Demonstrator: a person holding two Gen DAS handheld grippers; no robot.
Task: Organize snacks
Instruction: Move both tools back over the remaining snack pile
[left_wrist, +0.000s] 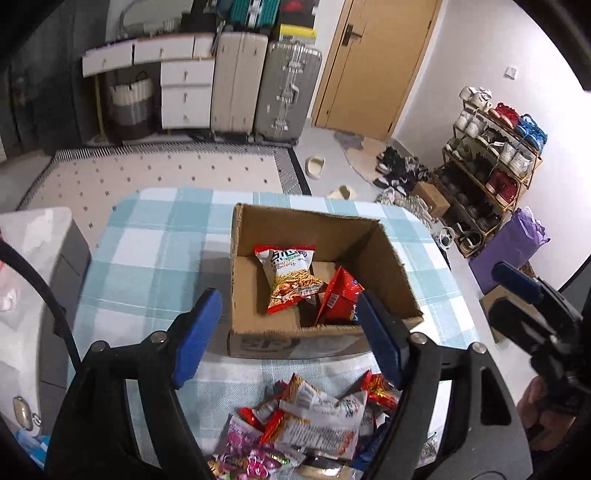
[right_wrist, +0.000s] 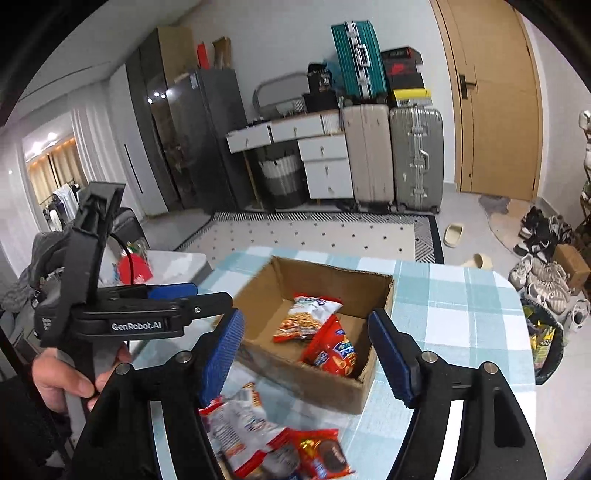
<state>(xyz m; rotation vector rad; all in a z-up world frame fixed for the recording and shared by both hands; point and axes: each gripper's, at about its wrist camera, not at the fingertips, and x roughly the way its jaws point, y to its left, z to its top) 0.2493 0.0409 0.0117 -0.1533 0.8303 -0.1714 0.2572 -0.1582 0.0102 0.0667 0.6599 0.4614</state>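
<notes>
Left wrist view shows both tongs, left tongs (left_wrist: 288, 332) and right tongs (right_wrist: 306, 358), spread and empty above the cardboard box (left_wrist: 258, 343). To my eye, the next packet from the near snack pile (left_wrist: 314, 421) wants a pinch by one edge.

Both wrist views — angled down, near — share the cardboard box (left_wrist: 325, 332) (right_wrist: 314, 384).

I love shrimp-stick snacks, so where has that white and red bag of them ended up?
The white and red bag lies inside the cardboard box on the checked tablecloth, in both wrist views, leaning toward the box's far wall, with a red snack bag touching its right side.
</notes>
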